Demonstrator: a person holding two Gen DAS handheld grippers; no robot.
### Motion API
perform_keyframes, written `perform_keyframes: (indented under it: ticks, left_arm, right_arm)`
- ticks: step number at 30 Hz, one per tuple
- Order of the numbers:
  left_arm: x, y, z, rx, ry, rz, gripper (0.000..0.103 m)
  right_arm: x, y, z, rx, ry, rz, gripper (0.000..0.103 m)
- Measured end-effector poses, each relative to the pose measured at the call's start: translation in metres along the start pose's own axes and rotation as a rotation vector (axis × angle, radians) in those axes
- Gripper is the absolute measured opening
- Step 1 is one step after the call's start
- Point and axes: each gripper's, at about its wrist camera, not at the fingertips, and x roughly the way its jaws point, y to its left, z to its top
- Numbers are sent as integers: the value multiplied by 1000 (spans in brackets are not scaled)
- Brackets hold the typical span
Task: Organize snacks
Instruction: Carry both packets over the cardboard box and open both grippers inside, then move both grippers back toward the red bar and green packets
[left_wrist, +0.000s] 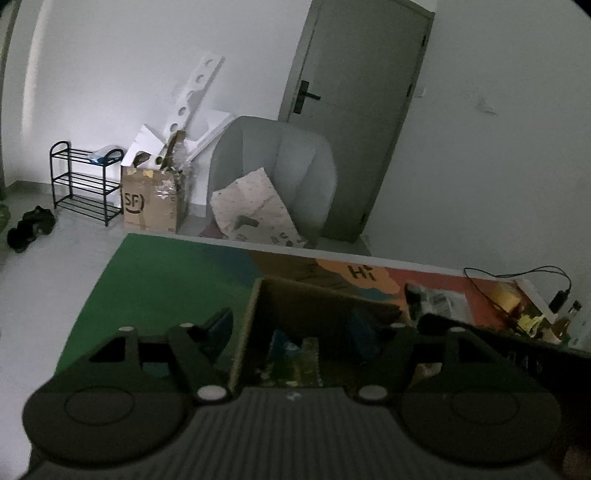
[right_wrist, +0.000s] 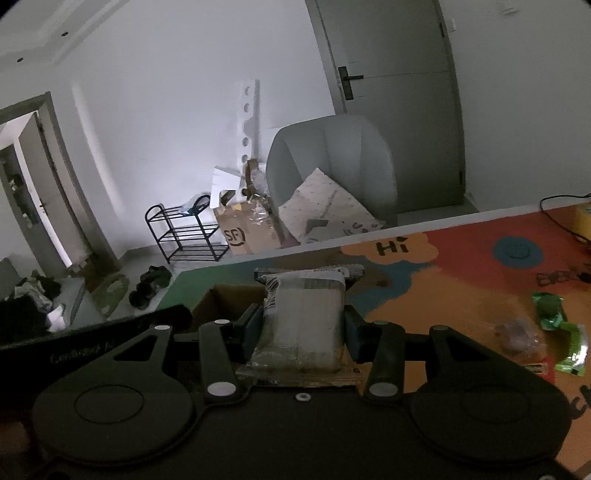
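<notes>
One pale, clear-wrapped snack packet (right_wrist: 304, 317) sits clamped between the jaws of the right gripper (right_wrist: 301, 330), its printed end pointing toward twelve o'clock in the right wrist view. The blue pads (right_wrist: 255, 325) press against both long sides of the packet, which is held above the near rim of an open brown cardboard box (right_wrist: 225, 301) standing on the counter (right_wrist: 461, 295), a surface covered by a bright mat in green, blue, orange and red with "Hi" printed on it. At three o'clock from the packet, well apart, a crumpled green foil wrapper (right_wrist: 557, 325) lies on the orange part of the mat, with a blurred clear packet (right_wrist: 521, 334) just beside it.

In the left wrist view the left gripper (left_wrist: 312, 325) hangs over the same cardboard box (left_wrist: 255, 321), jaws spread wide with nothing between them; one finger (left_wrist: 221, 323) is outside the box's left wall and the other over its interior, where dim green and blue packets (left_wrist: 295, 354) lie. At two o'clock, small dark items and a yellow object rest near the counter's far corner.

Beyond the counter stand a grey armchair (left_wrist: 273, 166), a brown carton marked "SF" (left_wrist: 151, 201), a black wire shoe rack (left_wrist: 86, 181) and a grey door (left_wrist: 362, 92).
</notes>
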Motion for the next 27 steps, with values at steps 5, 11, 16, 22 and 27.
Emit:
perform_keyframes:
  ticks: [5,11,16,22,27]
  left_arm:
    - [-6,7,-1,-9,-1,18,81]
    - [-11,7,-3,-9,2,34,91]
    - [-11,0,-5,10,15,23,95]
    - [-9,-19,-13,38,33,0,97]
    - [-10,-37,-19,63,41,-27,98]
  right_arm:
    - [6,5,4,31,18,59,52]
    - [-7,-7,3,57,-8,28,73]
    - [-19,-29,-5,78,0,-20,73]
    - [-34,-53,-16,100,9,-55,79]
    - [-50,-72,-22,113,-6,-72,86]
